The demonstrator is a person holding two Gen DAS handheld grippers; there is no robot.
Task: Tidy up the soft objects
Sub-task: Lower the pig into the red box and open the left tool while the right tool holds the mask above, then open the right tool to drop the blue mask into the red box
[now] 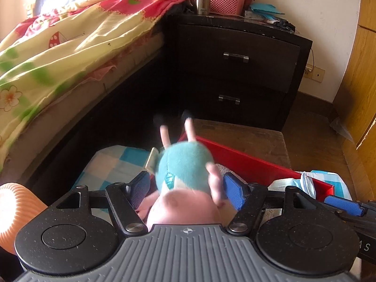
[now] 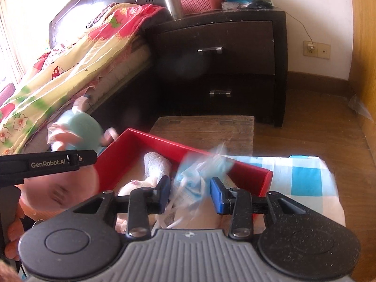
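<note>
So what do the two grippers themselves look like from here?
Both match: left gripper and right gripper have black speckled linkage arms, round pivot discs, blue textured pads and a ribbed grey base with a crosshair mark. "GenRobot.AI" is printed in white along the left one's side.

R gripper (image 2: 190, 193) jaws apart w/ blurred blue face mask (image 2: 199, 171) between, over red box (image 2: 246, 176). Rolled towel (image 2: 156, 165) inside box. L gripper (image 2: 88, 158) w/ pig plush (image 2: 80, 129) just left of box.

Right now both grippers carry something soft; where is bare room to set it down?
Free: the red box's far-left floor, beyond the rolled grey towel; the bare wooden stool top behind it; the blue-checked cloth rightward. Crowded: the box's near half.
</note>
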